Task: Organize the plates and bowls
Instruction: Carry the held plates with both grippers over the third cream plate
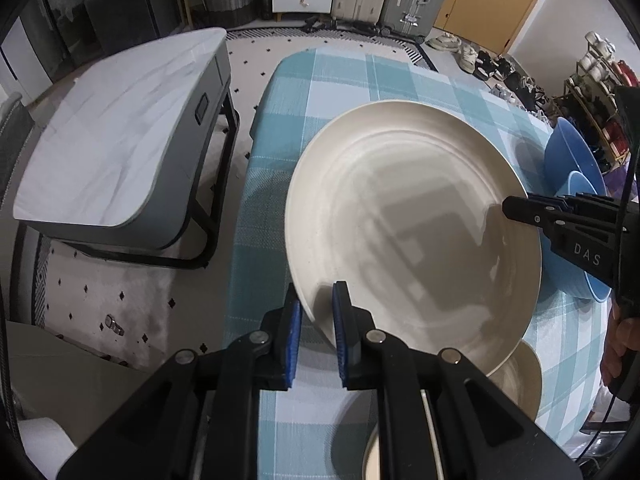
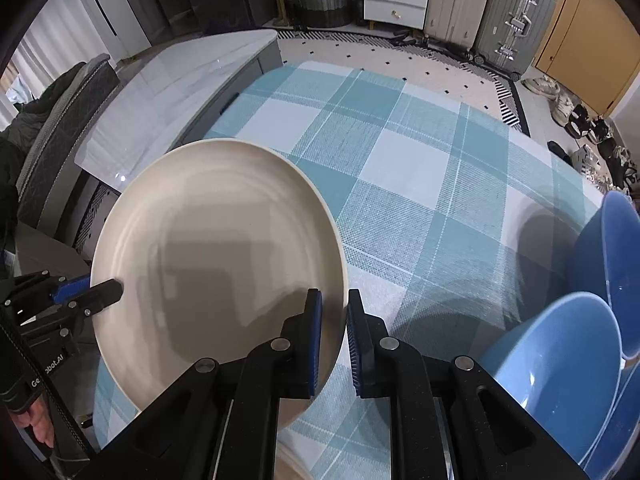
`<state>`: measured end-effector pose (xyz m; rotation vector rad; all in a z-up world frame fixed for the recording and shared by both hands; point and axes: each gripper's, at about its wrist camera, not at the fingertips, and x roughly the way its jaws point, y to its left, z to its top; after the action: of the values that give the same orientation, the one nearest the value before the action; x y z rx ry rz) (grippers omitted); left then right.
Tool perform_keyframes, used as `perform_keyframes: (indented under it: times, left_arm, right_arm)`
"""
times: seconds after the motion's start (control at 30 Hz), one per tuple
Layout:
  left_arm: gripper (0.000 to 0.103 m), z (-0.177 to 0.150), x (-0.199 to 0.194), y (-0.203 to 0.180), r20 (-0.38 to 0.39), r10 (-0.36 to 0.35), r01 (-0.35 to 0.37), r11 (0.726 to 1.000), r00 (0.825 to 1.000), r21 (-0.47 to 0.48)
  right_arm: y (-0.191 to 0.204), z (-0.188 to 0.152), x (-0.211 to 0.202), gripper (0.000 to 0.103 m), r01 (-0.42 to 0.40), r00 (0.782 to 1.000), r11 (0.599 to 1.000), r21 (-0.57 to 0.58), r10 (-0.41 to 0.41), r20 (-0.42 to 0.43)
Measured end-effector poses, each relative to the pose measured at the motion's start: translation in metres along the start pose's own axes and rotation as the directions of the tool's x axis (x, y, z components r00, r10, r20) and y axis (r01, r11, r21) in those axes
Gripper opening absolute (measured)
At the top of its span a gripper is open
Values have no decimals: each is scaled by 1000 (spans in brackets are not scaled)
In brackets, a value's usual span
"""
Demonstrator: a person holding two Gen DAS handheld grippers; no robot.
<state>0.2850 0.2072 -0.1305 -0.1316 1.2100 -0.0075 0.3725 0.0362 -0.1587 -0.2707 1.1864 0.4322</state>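
- Presently, the cream plate (image 1: 412,224) hangs tilted above the checked tablecloth (image 1: 280,184), gripped at two opposite rim points.
- Left gripper (image 1: 316,336): jaws narrowly parted, straddling the near rim; pad contact cannot be confirmed.
- Right gripper (image 2: 334,340): jaws likewise narrow, one pad on each side of the rim.
- Two blue bowls (image 2: 560,376) stand just right of the plate.
- A second cream dish (image 1: 516,380) lies beneath it.
- A grey side table (image 1: 120,140) stands beside the cloth.
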Motion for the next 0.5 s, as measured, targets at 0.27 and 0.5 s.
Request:
perform_keyframes:
  times: [0.27,0.5]
  left_arm:
    - [13,-15,-11,-6,2,-5,5,1000,1000,0]
    - [14,-36,-16,-8,-5,-13,13,1000,1000,-15]
  right_arm:
    - [3,-16,-21,12,-6,1000,1000,0,6,13]
    - [10,-39,-32,12,-10,1000,1000,-2,10,21]
